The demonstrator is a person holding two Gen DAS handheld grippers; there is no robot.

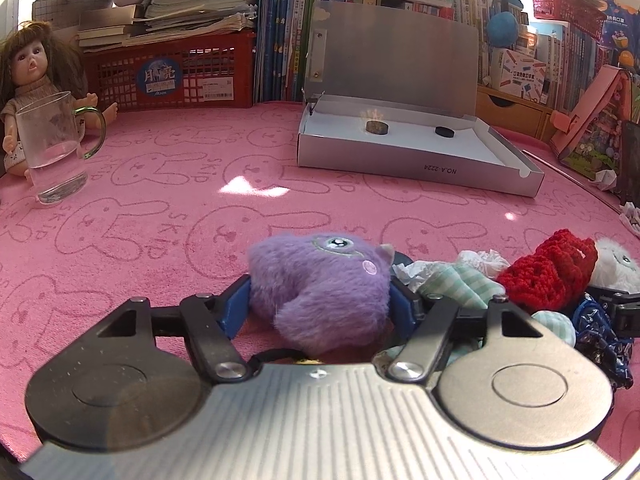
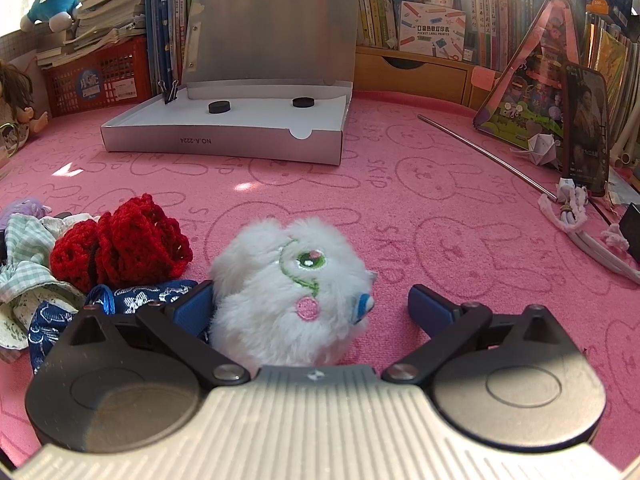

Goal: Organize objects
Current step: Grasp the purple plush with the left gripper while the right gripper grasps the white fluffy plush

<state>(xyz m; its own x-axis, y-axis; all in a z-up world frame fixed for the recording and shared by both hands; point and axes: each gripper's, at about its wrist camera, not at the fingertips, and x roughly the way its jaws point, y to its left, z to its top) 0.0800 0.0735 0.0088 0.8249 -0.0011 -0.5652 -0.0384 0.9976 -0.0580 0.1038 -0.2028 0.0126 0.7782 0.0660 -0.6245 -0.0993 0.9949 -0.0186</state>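
Left wrist view: the left gripper (image 1: 320, 300) tilts down at the bench, jaws snug against both sides of a fuzzy purple plush (image 1: 320, 288) resting on the pink bunny-print cloth (image 1: 160, 208).

Right wrist view: the right gripper (image 2: 312, 306) also angles down, jaws wide apart, gripping nothing. The white plush (image 2: 292, 292) touches only the left pad. An open silver box (image 2: 224, 140) sits farther back.

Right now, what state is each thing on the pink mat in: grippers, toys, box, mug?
left gripper: fingers against both sides of the purple plush toy.
right gripper: open around the white plush toy, one finger clear of it.
silver box: lid up, two black discs inside.
glass mug: upright, looks empty.
red crochet piece: loose on the mat, ungripped.
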